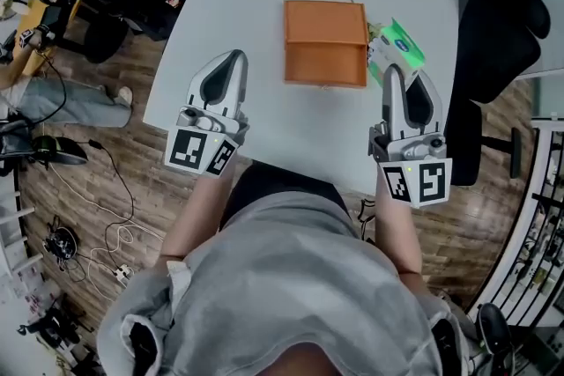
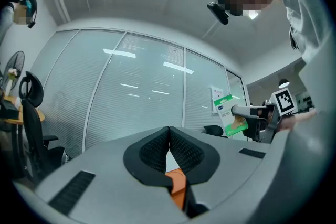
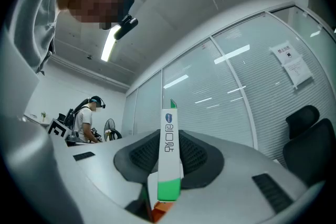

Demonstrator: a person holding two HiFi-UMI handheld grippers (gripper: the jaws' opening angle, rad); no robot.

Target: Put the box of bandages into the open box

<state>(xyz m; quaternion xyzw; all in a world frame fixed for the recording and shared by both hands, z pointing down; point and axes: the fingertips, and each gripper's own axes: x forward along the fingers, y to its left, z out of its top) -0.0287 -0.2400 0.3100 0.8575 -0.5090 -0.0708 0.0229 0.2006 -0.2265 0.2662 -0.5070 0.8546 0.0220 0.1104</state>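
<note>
**Left tool** (image 1: 231,62): in your left hand, left of centre in the head view, above the near part of the white bench (image 1: 264,128). In the left gripper view its black ribbed pads (image 2: 156,152) meet along the middle line. The jaws are fully closed with nothing between them.

**Right tool** (image 1: 407,77): in your right hand, right of centre in the head view. Its jaws are clamped on the box of bandages (image 1: 401,44).

**Box of bandages**: white and green, raised off the bench in your right tool. In the head view it is just beside the orange box (image 1: 324,42), by that box's right edge. Whether the two touch cannot be told. In the right gripper view it stands edge-on between the pads (image 3: 169,157), with its green end nearest the camera. The left gripper view shows it at middle right (image 2: 226,110).

**Orange box**: upper centre of the head view, flat on the bench. A line crosses its middle. A sliver of orange shows under the jaws in the left gripper view (image 2: 179,186) and the right gripper view (image 3: 160,211).

**Black chair** (image 1: 498,31): right edge of the head view, beside the bench.
</note>
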